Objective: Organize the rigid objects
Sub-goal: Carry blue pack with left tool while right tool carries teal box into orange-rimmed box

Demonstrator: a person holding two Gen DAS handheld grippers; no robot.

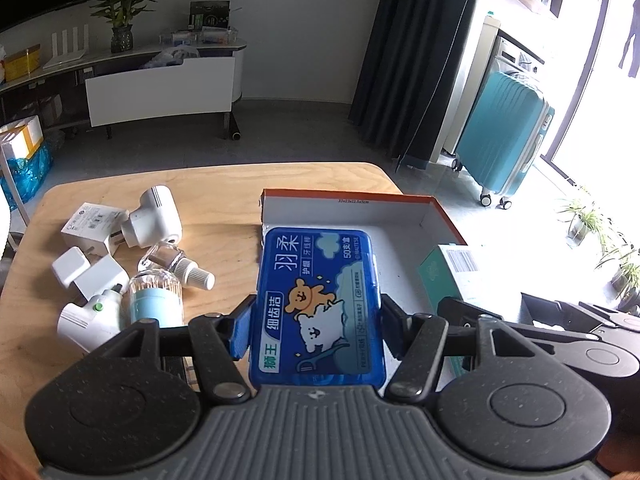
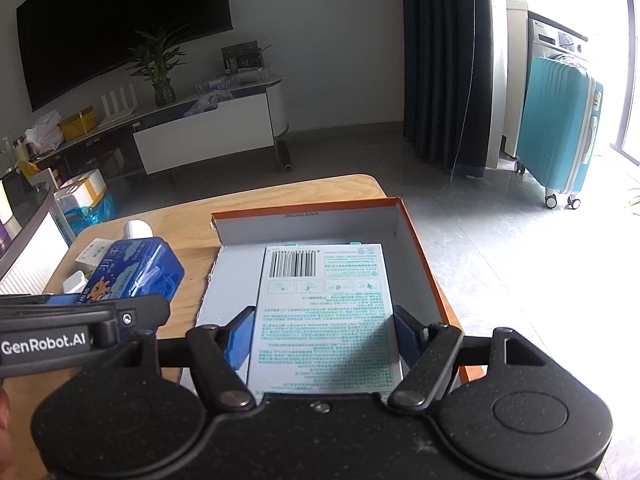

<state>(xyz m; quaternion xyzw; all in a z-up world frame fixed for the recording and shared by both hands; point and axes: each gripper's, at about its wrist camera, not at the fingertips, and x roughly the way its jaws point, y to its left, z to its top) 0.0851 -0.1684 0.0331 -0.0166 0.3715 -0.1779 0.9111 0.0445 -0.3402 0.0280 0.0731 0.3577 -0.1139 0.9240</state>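
Over the orange-rimmed white cardboard tray (image 1: pixel 444 216), your left gripper (image 1: pixel 316 330) clamps the blue plastic floss-pick case (image 1: pixel 320 300), marked "50", long axis pointing away above the tray's left edge, while your right gripper (image 2: pixel 324 334), beside a "GenRobot.AI" label, clamps the white teal-printed barcoded carton (image 2: pixel 324 312), lying lengthwise inside.
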